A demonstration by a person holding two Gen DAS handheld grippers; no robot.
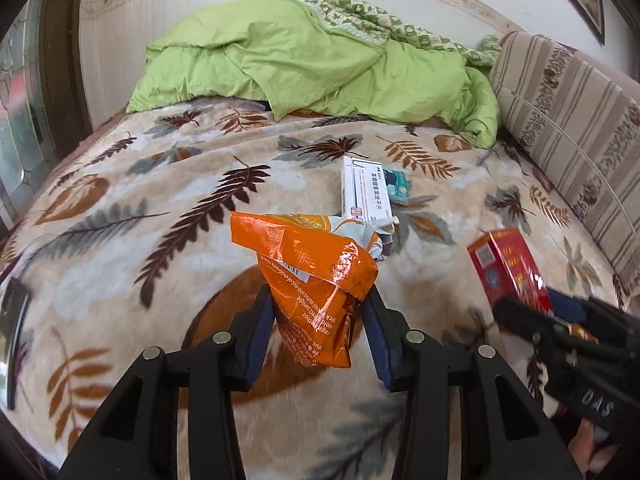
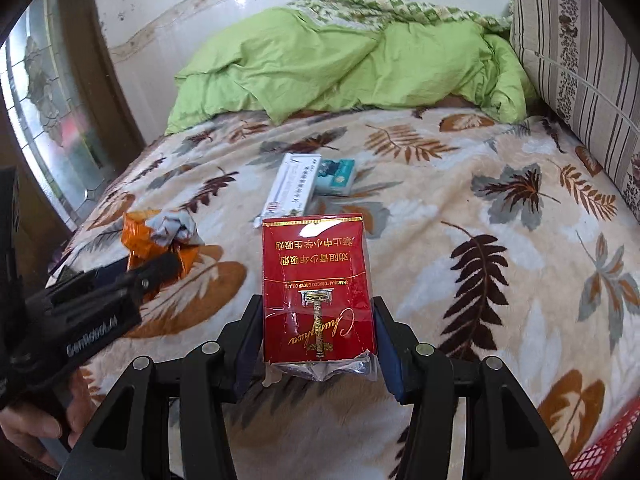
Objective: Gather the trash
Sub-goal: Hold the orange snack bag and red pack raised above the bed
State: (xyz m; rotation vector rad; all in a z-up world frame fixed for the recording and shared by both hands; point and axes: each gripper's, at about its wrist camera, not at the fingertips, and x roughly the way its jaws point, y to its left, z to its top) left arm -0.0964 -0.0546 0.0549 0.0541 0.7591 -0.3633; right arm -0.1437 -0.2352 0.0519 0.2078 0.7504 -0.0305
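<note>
My left gripper (image 1: 318, 312) is shut on a crumpled orange snack wrapper (image 1: 316, 276), held just above the leaf-patterned blanket (image 1: 140, 208). A bit of grey-white paper is bunched at the wrapper's top. My right gripper (image 2: 318, 320) is shut on a red cigarette pack (image 2: 318, 288), which stands upright between the pads with torn foil at its bottom. Each gripper shows in the other's view: the right one (image 1: 532, 308) with the red pack (image 1: 504, 268), the left one (image 2: 152, 268) with the orange wrapper (image 2: 144, 236). A white medicine box (image 1: 364, 196) and a teal pack (image 1: 396, 186) lie on the blanket farther off.
A green duvet (image 1: 320, 60) is heaped at the far end of the bed. A striped cushion (image 1: 568, 120) lines the right side. The corner of a red mesh basket (image 2: 604, 452) shows at lower right. A dark flat object (image 1: 12, 332) lies at the left edge. A hand (image 2: 32, 428) holds the left gripper.
</note>
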